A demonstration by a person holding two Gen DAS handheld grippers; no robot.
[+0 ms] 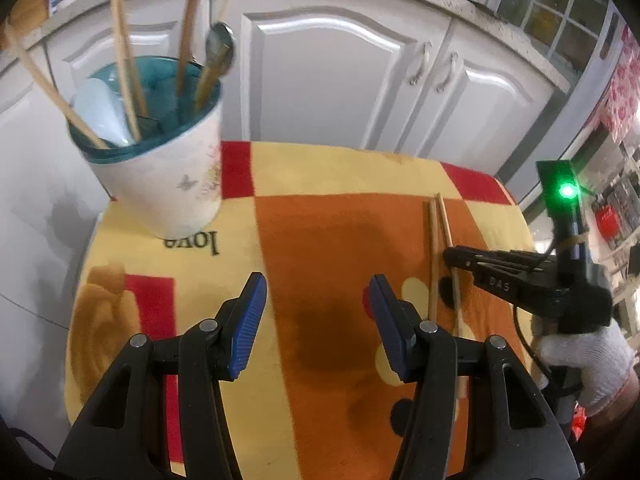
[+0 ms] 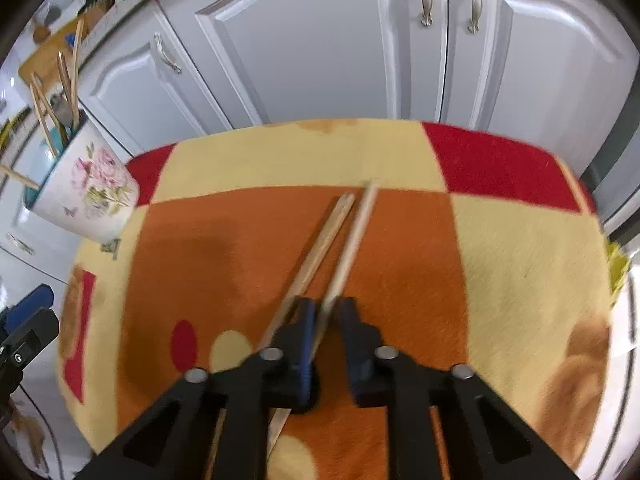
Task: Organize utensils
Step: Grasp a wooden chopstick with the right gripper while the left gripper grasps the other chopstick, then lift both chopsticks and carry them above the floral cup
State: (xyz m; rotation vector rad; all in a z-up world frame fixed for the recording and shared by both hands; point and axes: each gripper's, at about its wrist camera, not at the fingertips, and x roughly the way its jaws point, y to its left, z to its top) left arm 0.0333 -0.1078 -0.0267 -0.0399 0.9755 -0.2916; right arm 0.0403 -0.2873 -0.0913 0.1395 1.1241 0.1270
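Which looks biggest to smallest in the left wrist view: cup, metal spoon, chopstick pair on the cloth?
1. cup, though it sits nearest the camera.
2. chopstick pair: longer but thin, partly hidden.
3. metal spoon, only partly showing.

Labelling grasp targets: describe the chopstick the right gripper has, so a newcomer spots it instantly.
On the patchwork blanket, look at the orange panel, where two wooden chopsticks lie side by side. The target is the right-hand chopstick, running between the pads of the right gripper; its neighbour, the left-hand chopstick, lies outside the jaws.
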